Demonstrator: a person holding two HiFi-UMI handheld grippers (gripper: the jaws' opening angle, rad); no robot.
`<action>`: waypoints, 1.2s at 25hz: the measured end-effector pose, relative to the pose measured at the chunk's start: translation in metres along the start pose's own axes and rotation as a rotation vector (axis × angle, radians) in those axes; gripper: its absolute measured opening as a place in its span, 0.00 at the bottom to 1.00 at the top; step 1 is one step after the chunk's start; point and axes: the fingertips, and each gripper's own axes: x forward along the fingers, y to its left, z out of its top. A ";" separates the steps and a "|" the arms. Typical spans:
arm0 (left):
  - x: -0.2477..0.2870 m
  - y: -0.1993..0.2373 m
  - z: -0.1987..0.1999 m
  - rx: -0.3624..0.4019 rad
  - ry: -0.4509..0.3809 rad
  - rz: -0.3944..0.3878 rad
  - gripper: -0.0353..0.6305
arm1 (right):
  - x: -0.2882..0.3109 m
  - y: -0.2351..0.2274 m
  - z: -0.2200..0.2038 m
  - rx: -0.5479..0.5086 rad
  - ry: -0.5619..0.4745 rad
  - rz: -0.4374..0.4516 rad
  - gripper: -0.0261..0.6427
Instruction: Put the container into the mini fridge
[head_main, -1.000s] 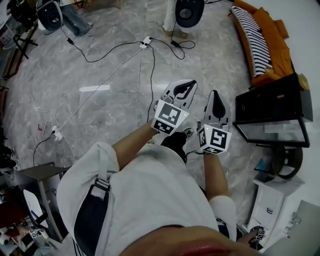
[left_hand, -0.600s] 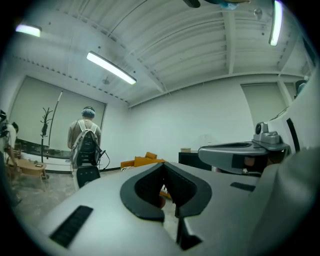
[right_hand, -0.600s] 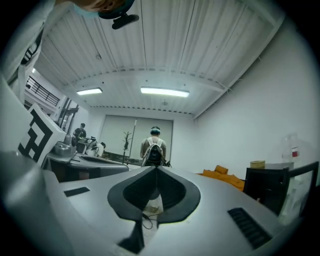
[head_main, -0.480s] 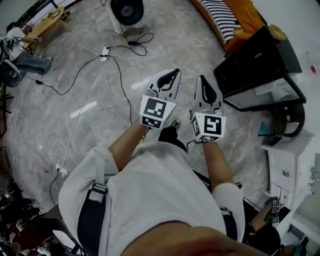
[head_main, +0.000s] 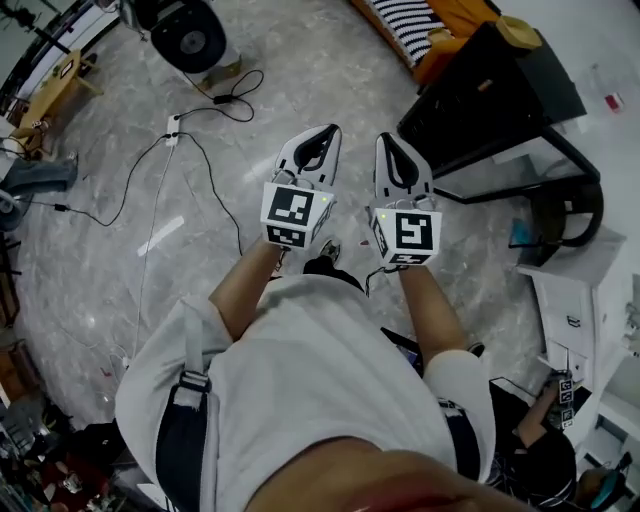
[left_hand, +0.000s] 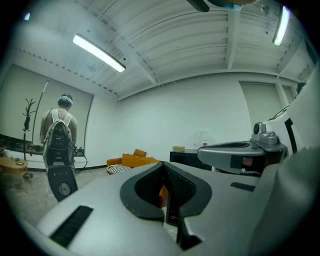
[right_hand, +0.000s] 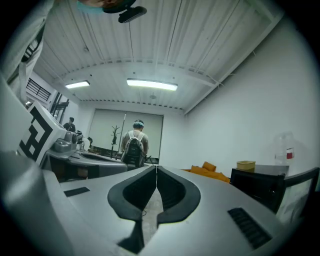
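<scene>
The black mini fridge (head_main: 480, 85) stands on the floor at the upper right of the head view, its glass door (head_main: 530, 165) swung open. A tan round container (head_main: 520, 30) sits on top of it; the same container shows small in the left gripper view (left_hand: 178, 149) and in the right gripper view (right_hand: 246, 165). My left gripper (head_main: 318, 132) and right gripper (head_main: 388, 138) are held side by side at waist height, left of the fridge and apart from it. Both are shut with nothing between the jaws, as the left gripper view (left_hand: 162, 164) and right gripper view (right_hand: 156, 167) confirm.
An orange sofa with a striped cushion (head_main: 415, 18) lies beyond the fridge. Cables and a power strip (head_main: 172, 125) run over the marble floor, near a round black fan (head_main: 190, 35). A white cabinet (head_main: 575, 300) stands at the right. A person with a backpack (right_hand: 134, 145) stands far off.
The view has swung right: the fridge and sofa have shifted up and toward the middle. Both grippers stay shut and side by side, now a little higher in the picture.
</scene>
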 end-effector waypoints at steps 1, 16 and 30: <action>0.011 -0.001 0.000 -0.012 -0.004 0.005 0.07 | 0.003 -0.011 -0.003 0.002 0.008 -0.005 0.10; 0.166 -0.056 0.008 -0.006 -0.020 -0.185 0.07 | 0.028 -0.158 -0.024 -0.012 0.049 -0.187 0.10; 0.370 -0.056 0.024 0.302 -0.005 -0.566 0.07 | 0.147 -0.301 -0.038 0.024 0.122 -0.455 0.10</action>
